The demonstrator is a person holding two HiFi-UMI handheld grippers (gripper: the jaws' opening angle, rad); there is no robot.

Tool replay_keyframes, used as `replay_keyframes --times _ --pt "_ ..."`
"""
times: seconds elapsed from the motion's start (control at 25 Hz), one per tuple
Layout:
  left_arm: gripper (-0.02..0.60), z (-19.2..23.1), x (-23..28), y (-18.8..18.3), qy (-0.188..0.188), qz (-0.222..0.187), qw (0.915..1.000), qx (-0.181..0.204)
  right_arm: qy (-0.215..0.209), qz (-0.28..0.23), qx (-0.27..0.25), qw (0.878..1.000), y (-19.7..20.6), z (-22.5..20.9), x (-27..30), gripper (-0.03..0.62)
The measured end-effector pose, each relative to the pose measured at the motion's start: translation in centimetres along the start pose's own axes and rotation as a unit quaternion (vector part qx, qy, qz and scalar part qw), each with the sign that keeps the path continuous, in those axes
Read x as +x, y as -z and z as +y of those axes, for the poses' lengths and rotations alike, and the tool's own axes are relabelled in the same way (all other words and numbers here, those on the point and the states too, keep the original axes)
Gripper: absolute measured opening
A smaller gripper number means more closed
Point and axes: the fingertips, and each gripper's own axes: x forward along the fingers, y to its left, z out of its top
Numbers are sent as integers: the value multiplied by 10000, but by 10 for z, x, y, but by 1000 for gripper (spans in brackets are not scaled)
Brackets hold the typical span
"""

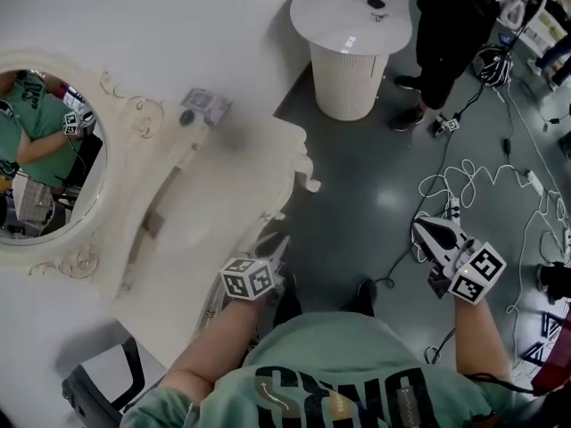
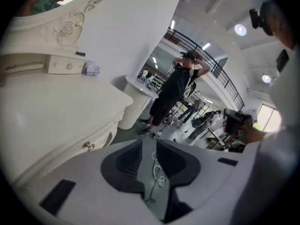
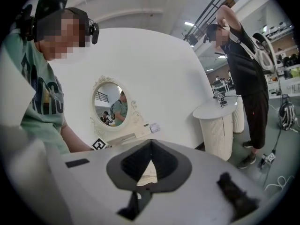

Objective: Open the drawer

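Left gripper view shows our left claw [image 2: 150, 145] slightly parted and empty, drawer knob [image 2: 89, 146] off to its left under the surface [image 2: 56, 111] edge, right claw [image 3: 151, 143] closed, so a crooked pinch could slip off that tiny knob.

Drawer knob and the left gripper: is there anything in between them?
Nothing. In the left gripper view the drawer knob shows to the left of the left gripper, and the stretch between them is bare.
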Motion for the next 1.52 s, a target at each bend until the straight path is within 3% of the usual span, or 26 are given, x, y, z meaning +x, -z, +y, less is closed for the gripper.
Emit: replay_keyframes --times 0.12,0.24,0.44,0.56,0.84,1.12,1.24,1.52 --pt "126 34 17 21 -605 352 9970 325 15 93 87 9999 15 4 6 6" --pt "167 68 29 36 -1274 723 9857 830 16 191 127 9997 27 6 10 6" --pt "196 111 48 54 -2171 1320 9491 1859 -16 348 271 9990 42 8 13 6" --pt "205 126 58 63 -2506 1571 9302 2175 -32 476 333 9983 52 11 13 6" --pt "219 149 74 68 -3046 1815 9050 2351 32 599 483 9970 67 7 8 6" --pt "221 155 74 69 -3376 1888 8884 2471 1 621 529 9967 71 11 7 6" --pt "263 162 71 74 -3636 2036 8775 2373 -16 634 548 9965 72 12 6 6" --pt "264 166 82 72 -3549 2117 8737 2565 21 666 568 9962 76 13 3 6"
